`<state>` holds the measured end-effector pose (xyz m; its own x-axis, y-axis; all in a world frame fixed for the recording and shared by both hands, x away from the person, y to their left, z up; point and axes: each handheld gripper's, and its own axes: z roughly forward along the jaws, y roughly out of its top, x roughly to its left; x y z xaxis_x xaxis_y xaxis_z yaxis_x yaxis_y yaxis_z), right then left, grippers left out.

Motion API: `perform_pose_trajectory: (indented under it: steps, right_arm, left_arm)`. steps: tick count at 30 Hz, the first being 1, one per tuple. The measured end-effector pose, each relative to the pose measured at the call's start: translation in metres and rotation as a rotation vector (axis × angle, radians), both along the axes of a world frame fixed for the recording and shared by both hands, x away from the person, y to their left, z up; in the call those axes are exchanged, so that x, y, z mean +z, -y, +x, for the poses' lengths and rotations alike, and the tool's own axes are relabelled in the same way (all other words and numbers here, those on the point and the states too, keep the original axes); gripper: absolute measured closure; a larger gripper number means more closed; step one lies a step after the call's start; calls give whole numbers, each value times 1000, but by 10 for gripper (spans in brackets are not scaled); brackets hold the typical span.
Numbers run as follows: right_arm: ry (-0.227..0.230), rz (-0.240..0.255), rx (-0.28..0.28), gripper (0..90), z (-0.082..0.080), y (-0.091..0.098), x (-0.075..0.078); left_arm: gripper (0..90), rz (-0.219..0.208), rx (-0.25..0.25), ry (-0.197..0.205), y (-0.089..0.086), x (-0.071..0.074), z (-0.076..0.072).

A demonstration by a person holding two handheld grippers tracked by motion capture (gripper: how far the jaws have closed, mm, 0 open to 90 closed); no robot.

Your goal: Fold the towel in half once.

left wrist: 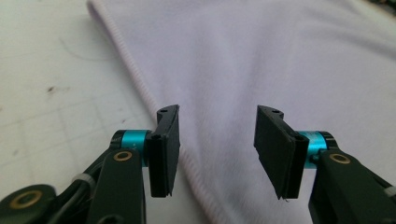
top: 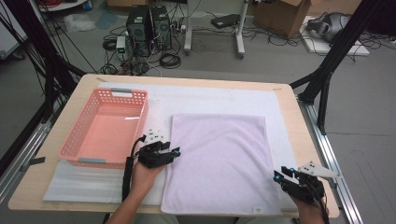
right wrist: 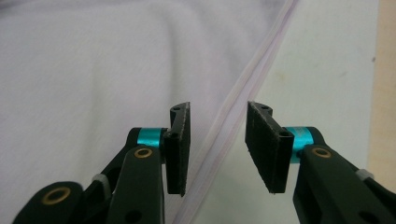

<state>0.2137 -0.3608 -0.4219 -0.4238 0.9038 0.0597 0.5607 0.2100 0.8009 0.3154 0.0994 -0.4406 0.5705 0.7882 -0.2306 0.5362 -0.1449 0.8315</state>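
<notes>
Pale lilac towel (top: pixel 218 161) with ribbed hem of the same tint and small white tag at near edge; white foam mat (top: pixel 280 121) beneath, faintly gridded and speckled. Salmon-pink perforated basket (top: pixel 105 128) with grey handle strips; light wood table (top: pixel 306 135). Black left gripper (top: pixel 173 151) and black right gripper (top: pixel 279 176), teal collars, brass-coloured rivets.

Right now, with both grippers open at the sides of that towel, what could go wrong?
The left gripper straddles the towel's hem, but one jaw sits over the white mat, so closing might pinch both. The right gripper could slip off the thin edge. The pink basket stands close to the left hand, which might bump it.
</notes>
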Motion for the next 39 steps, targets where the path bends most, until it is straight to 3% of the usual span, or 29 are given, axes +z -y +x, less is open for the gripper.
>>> perform_pose_trajectory:
  steps: [2, 4, 8, 12, 15, 19, 22, 23, 25, 30, 35, 39]
  right_arm:
    - [8, -9, -5, 613, 14, 1, 1]
    - [-7, 4, -27, 633, 33, 4, -1]
    - [-65, 48, -52, 661, 66, 5, -11]
    - [-103, 40, -44, 706, 92, -7, -22]
    - [-104, -8, -38, 847, 97, -14, -24]
    - [-99, -91, -100, 876, 95, -14, -19]
    - [-113, -15, -120, 857, 93, -6, -21]
    - [-118, -6, -120, 828, 93, -5, -21]
    - [-105, -7, -117, 679, 96, -5, -20]
    - [-94, 6, -112, 618, 111, 0, -16]
    - [-128, 4, -94, 651, 122, -5, -23]
    - [-147, 31, -82, 846, 122, -5, -22]
  left_arm:
    - [506, -40, 3, 35, 2, 2, 7]
    - [505, -28, -11, 29, 5, 5, 15]
    - [507, -46, -1, 50, 11, 10, 27]
    - [513, -37, 8, 47, 13, 15, 38]
    - [514, -34, 17, 41, 14, 17, 45]
    - [539, -22, 20, 28, 18, 17, 53]
    - [551, -19, 38, 23, 19, 13, 57]
    - [551, -15, 47, 16, 18, 10, 59]
    - [551, -9, 52, -4, 17, 5, 63]
    - [551, 42, 88, -15, 15, -4, 69]
    - [526, 99, 149, -37, 14, -9, 73]
    - [543, 117, 163, -41, 14, -11, 74]
